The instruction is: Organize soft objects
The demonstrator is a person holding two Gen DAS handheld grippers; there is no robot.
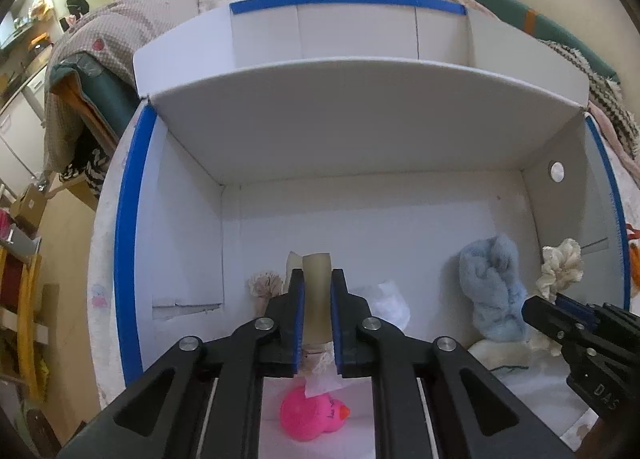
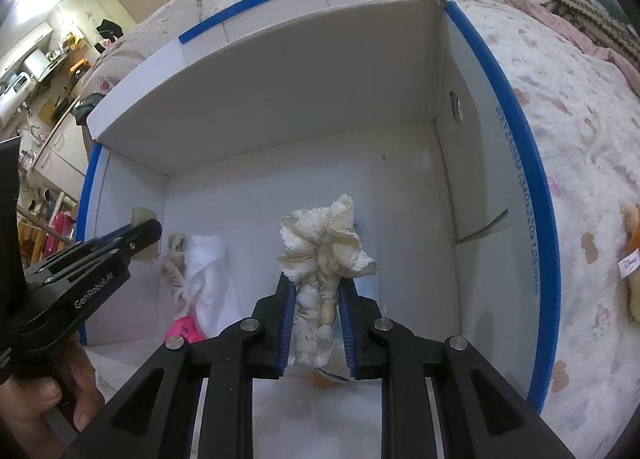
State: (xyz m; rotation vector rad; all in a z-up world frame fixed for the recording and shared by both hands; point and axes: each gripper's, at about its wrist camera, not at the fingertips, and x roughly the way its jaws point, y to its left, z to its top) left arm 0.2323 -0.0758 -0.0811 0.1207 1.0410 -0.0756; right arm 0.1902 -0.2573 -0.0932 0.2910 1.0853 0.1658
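My left gripper (image 1: 317,279) is shut on a beige soft tube-like piece (image 1: 317,291) inside the white box with blue edges (image 1: 128,219). My right gripper (image 2: 316,287) is shut on a cream lacy cloth bundle (image 2: 324,243), also inside the box; it shows at the right of the left wrist view (image 1: 560,267). On the box floor lie a pink rubber duck (image 1: 312,415), a blue fluffy cloth (image 1: 496,287), a white cloth (image 2: 208,275) and a small tan lacy piece (image 2: 174,259).
The box stands on a bed with a pale patterned cover (image 2: 580,139). Its far flap (image 1: 360,111) leans over the inside. An orange plush toy with a tag (image 2: 632,259) lies right of the box. Shelves and furniture (image 1: 24,259) stand at the left.
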